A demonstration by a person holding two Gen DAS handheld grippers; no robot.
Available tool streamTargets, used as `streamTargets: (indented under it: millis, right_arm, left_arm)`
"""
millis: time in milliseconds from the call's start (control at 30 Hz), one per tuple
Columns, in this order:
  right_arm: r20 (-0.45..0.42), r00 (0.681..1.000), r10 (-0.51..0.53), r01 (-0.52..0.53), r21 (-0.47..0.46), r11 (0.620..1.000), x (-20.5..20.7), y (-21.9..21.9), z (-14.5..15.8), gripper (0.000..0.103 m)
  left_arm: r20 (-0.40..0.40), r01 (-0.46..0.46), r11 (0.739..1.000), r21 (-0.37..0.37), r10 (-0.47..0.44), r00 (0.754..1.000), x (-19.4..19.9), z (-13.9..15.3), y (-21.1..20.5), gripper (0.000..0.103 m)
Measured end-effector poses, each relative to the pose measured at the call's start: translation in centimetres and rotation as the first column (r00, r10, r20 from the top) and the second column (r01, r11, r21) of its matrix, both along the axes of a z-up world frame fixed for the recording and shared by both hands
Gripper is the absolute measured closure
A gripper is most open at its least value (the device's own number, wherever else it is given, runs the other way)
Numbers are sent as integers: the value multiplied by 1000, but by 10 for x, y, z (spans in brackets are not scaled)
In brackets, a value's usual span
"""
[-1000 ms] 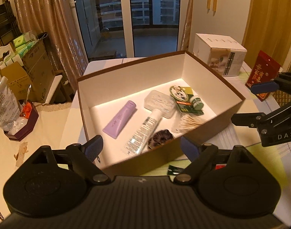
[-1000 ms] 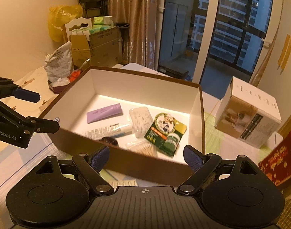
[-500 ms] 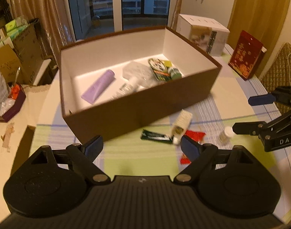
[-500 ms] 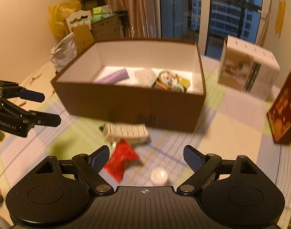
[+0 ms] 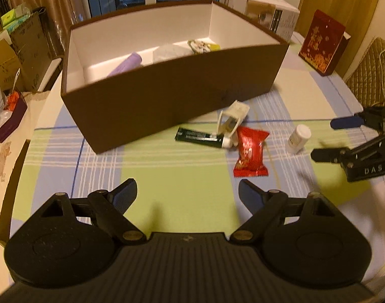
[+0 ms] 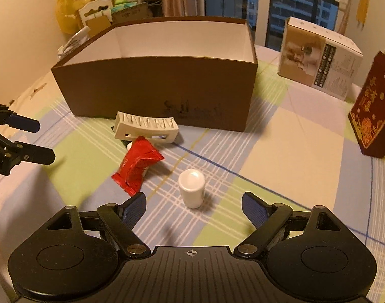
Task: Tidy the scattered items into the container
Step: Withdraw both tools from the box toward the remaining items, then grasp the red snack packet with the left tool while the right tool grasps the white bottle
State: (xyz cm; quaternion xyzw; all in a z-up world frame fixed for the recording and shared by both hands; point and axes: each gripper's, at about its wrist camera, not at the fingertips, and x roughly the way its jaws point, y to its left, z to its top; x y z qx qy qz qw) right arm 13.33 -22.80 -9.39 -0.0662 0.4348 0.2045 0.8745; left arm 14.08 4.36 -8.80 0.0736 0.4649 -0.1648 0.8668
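Several items are already lying inside the brown box point(image 5: 167, 96). Four are waiting on the tablecloth point(image 5: 167, 176) just before it: hair clip point(image 6: 145, 127), green tube point(image 5: 198, 136), red packet point(image 6: 138, 168), white bottle point(image 6: 191, 188). Left gripper point(image 5: 187, 194) and right gripper point(image 6: 193, 205) are hovering with jaws spread, holding nothing.

white bottle point(image 6: 191, 187), red packet point(image 6: 136, 168) before brown box point(image 6: 157, 93)

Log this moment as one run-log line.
left gripper: open, empty | right gripper: open, near white bottle | red packet, hair clip, green tube outside brown box
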Motion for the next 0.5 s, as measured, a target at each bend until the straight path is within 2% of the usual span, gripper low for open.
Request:
streamTargets:
  millis: [367, 467, 500]
  right_arm:
    - [-3, 998, 59, -59, -6, 998, 19, 5, -17, 35]
    - [-15, 998, 65, -65, -9, 998, 25, 7, -23, 52]
    - [-15, 998, 64, -64, -11, 998, 26, 8, -25, 52]
  left_arm:
    - [-22, -18, 1000, 17, 18, 1000, 19, -15, 3, 19]
    - [-31, -2, 1000, 10, 2, 1000, 22, -19, -2, 19]
    - [-34, 6, 1000, 5, -6, 999, 23, -21, -4, 19]
